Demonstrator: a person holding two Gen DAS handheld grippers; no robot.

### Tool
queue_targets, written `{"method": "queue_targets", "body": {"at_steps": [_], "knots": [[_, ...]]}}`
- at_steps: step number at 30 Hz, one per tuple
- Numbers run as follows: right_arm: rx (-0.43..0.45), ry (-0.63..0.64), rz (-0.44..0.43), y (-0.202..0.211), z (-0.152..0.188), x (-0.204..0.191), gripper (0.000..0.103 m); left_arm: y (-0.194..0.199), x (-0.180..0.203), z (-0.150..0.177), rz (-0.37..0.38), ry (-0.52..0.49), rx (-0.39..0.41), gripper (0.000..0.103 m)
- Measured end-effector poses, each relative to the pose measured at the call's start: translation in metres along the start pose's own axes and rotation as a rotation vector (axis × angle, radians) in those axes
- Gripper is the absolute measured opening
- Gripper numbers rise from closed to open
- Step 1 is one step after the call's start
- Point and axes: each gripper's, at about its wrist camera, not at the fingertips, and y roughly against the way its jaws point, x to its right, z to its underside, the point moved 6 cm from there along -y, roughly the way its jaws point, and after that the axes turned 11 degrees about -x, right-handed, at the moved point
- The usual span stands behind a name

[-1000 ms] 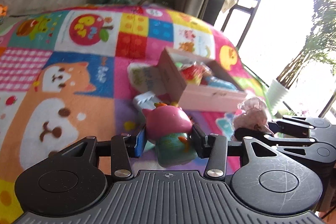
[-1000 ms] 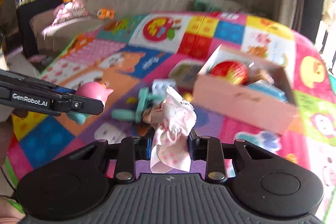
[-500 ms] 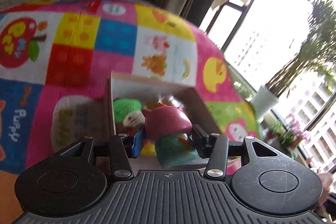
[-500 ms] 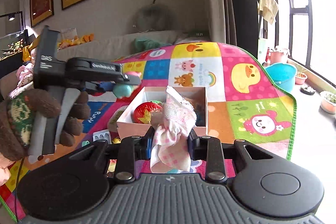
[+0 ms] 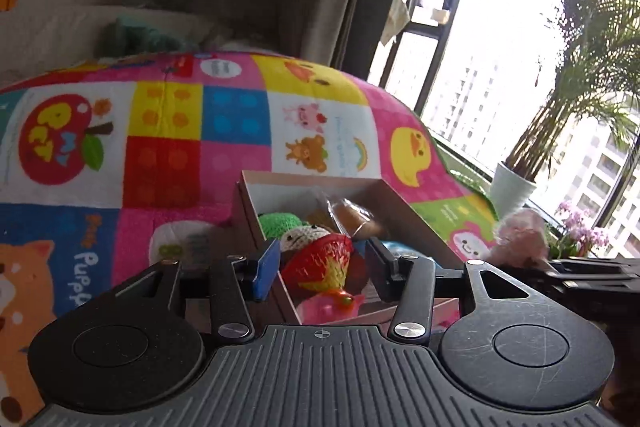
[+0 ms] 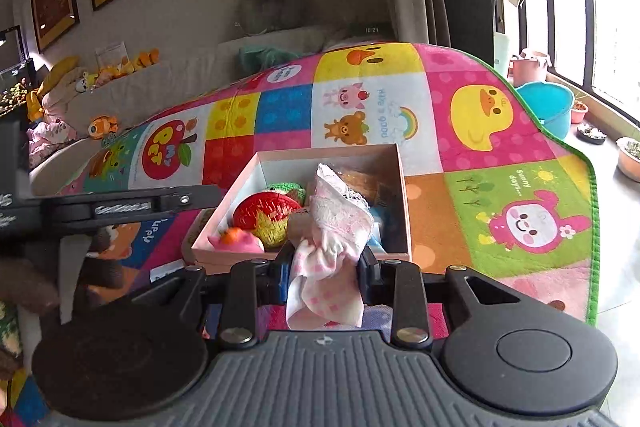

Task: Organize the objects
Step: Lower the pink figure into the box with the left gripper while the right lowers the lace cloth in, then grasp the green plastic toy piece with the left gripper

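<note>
A pink cardboard box sits on the colourful play mat. It holds a red strawberry toy, a green knitted toy and a wrapped snack. The pink pig toy lies in the box's near corner. My left gripper is open and empty just above it. My right gripper is shut on a pink-and-white cloth doll over the box's near edge; the doll also shows in the left wrist view.
A flat white card lies on the mat left of the box. A potted palm stands by the window. A blue basin and small pots sit on the floor right of the mat. A sofa with plush toys is behind.
My left gripper has opened and dropped the pink pig toy into the box. My right gripper, still holding the doll, has moved closer over the box.
</note>
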Motion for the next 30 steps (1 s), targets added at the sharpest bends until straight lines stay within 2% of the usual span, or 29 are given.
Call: {"method": "queue_targets", "body": {"at_steps": [3,7,12,16,19,21,22,23,24,26,28,30], "knots": [[-0.019,-0.056,-0.015,-0.02,-0.025,0.005,0.03,0.028,-0.012,0.014,0.005,0.027,0.012,0.051],[-0.05,-0.139,-0.036,-0.053,-0.053,0.012,0.03,0.052,-0.028,0.046,0.027,0.06,-0.022,0.051],[-0.116,-0.156,-0.04,-0.102,-0.074,-0.003,0.03,0.063,-0.045,0.079,0.042,0.104,-0.066,0.051],[-0.16,-0.128,-0.036,-0.14,-0.093,-0.024,0.03,0.068,-0.063,0.09,0.047,0.144,-0.056,0.051],[-0.216,-0.165,-0.073,-0.171,-0.108,-0.029,0.03,0.069,-0.077,0.096,0.063,0.191,-0.051,0.051],[-0.266,-0.195,-0.1,-0.19,-0.113,-0.029,0.038,0.07,-0.086,0.1,0.068,0.213,-0.049,0.051],[-0.279,-0.209,-0.087,-0.194,-0.114,-0.027,0.054,0.071,-0.09,0.101,0.068,0.224,-0.046,0.051],[-0.265,-0.212,-0.075,-0.192,-0.115,-0.025,0.066,0.072,-0.095,0.102,0.067,0.235,-0.042,0.051],[-0.24,-0.205,-0.072,-0.186,-0.117,-0.024,0.068,0.073,-0.099,0.103,0.067,0.248,-0.036,0.051],[-0.183,-0.205,-0.054,-0.167,-0.121,-0.017,0.082,0.074,-0.107,0.103,0.065,0.275,-0.026,0.051],[-0.129,-0.2,-0.031,-0.142,-0.12,-0.009,0.087,0.074,-0.111,0.103,0.061,0.293,-0.015,0.051],[-0.085,-0.16,-0.003,-0.114,-0.113,-0.007,0.088,0.074,-0.111,0.102,0.053,0.293,-0.011,0.051]]}}
